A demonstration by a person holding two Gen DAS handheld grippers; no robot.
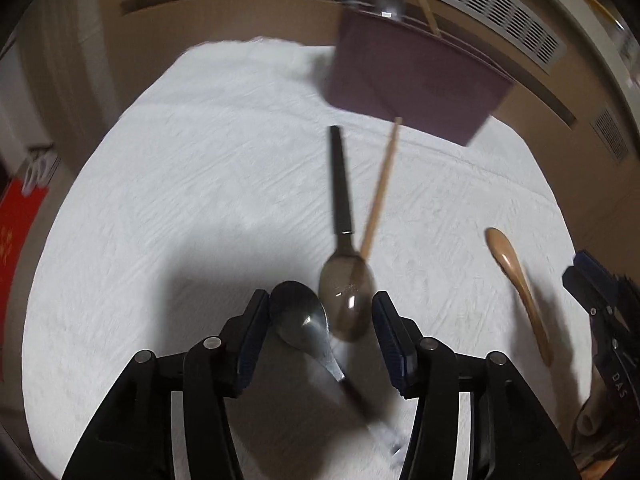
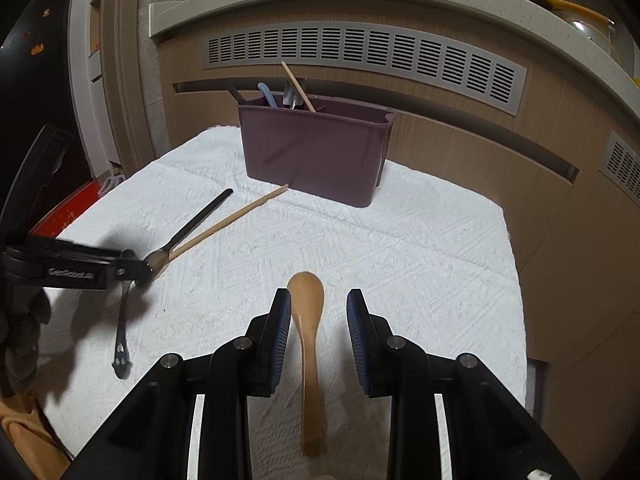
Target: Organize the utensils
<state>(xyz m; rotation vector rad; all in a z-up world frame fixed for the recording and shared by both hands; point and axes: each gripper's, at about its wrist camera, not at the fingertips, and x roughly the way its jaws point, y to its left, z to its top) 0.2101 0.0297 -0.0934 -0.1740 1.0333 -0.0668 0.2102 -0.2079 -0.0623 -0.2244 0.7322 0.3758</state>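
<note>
My left gripper (image 1: 322, 316) stands open just above the white cloth. Two spoon bowls lie between its fingers: a steel spoon (image 1: 302, 320) next to the left pad, and a black-handled spoon (image 1: 348, 304) near the right pad. A wooden chopstick (image 1: 380, 188) lies beside the black handle. My right gripper (image 2: 318, 312) is open over a wooden spoon (image 2: 306, 320), which lies flat on the cloth close to the left pad, with a gap on its right. The purple caddy (image 2: 316, 152) at the back holds several utensils. The left gripper (image 2: 138, 270) also shows in the right wrist view.
The white textured cloth (image 2: 400, 248) covers the table, whose right edge (image 2: 516, 280) drops off. A wooden cabinet with vent grilles (image 2: 360, 56) stands close behind the caddy. A red item (image 1: 16, 232) sits off the table's left side. The right gripper (image 1: 592, 280) shows at the frame's right edge.
</note>
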